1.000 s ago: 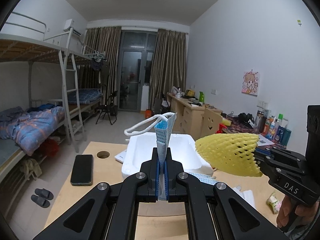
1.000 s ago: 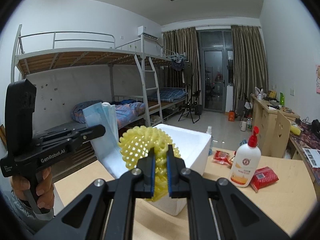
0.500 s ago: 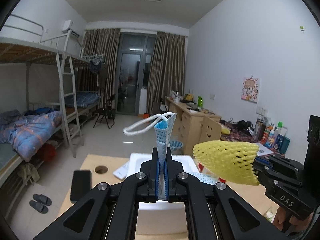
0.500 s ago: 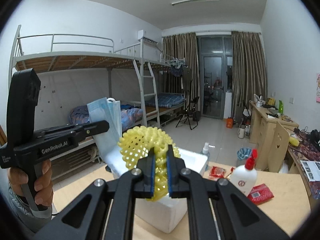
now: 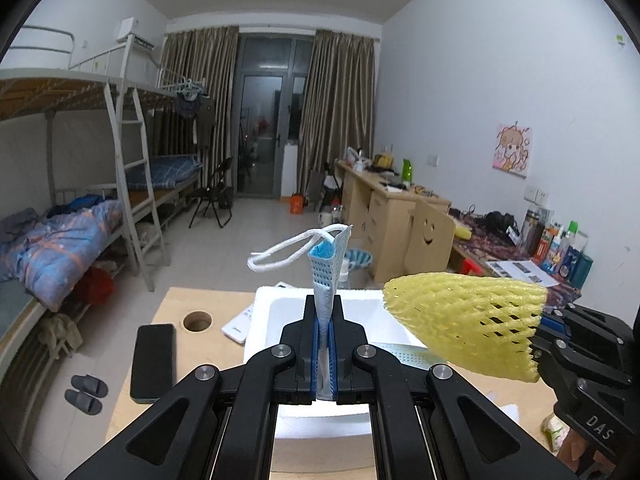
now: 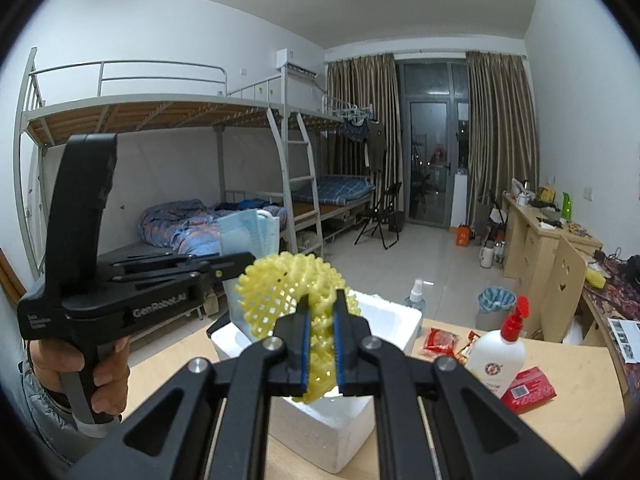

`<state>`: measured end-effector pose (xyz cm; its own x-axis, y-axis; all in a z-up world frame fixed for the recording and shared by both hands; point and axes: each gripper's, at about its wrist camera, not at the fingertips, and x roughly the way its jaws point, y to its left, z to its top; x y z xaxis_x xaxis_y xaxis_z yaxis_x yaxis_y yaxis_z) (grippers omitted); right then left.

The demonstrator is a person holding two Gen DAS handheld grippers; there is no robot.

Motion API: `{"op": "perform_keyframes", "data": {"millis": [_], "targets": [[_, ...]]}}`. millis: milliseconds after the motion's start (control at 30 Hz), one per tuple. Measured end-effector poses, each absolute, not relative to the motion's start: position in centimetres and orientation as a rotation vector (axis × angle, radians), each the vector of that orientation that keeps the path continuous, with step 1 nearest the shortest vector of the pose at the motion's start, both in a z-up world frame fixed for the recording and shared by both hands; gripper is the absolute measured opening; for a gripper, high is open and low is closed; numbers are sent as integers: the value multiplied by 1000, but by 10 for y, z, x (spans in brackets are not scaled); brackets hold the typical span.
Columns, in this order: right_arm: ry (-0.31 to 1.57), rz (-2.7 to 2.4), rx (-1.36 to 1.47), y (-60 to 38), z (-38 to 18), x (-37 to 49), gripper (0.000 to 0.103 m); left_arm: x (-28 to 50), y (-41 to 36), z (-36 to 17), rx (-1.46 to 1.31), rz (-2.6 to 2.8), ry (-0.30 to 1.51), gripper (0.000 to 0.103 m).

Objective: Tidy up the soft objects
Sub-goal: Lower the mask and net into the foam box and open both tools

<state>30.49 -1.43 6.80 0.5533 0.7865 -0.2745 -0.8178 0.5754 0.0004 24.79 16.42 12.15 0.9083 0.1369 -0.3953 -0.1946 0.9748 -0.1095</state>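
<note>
Carrying: with the mask (image 5: 326, 280) pinched in the left tongs (image 5: 325, 344) and the net (image 6: 296, 296) in the right tongs (image 6: 321, 344), both raised over the box (image 6: 384, 312) on the table (image 6: 560, 432), each should be lowered inside before release.

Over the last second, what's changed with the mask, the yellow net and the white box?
Both hands lifted: the foam box sits lower in each view, and more floor shows beyond the table. The left gripper stays shut on the face mask, the right gripper on the yellow foam net. Nothing was released.
</note>
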Motion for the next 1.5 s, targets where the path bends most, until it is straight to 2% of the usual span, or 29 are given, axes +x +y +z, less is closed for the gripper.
{"op": "perform_keyframes", "data": {"millis": [933,1033,1067,1100,1167,1200,1500], "targets": [[336,914,-127,-13,61,333,12,324,167,66,-111,104,584,5],[337,911,-125,-12,62,332,12,323,168,66,-100,128,576,13],[337,911,-125,-13,62,332,12,322,168,66,-96,138,576,25],[336,909,-125,-13,62,332,12,322,169,66,-98,141,578,47],[333,909,-123,-13,63,331,12,321,170,65,-98,153,581,79],[330,908,-121,-14,63,330,12,319,171,66,-98,162,570,86],[328,910,-123,-14,60,329,12,300,177,73,-90,190,500,97]]}}
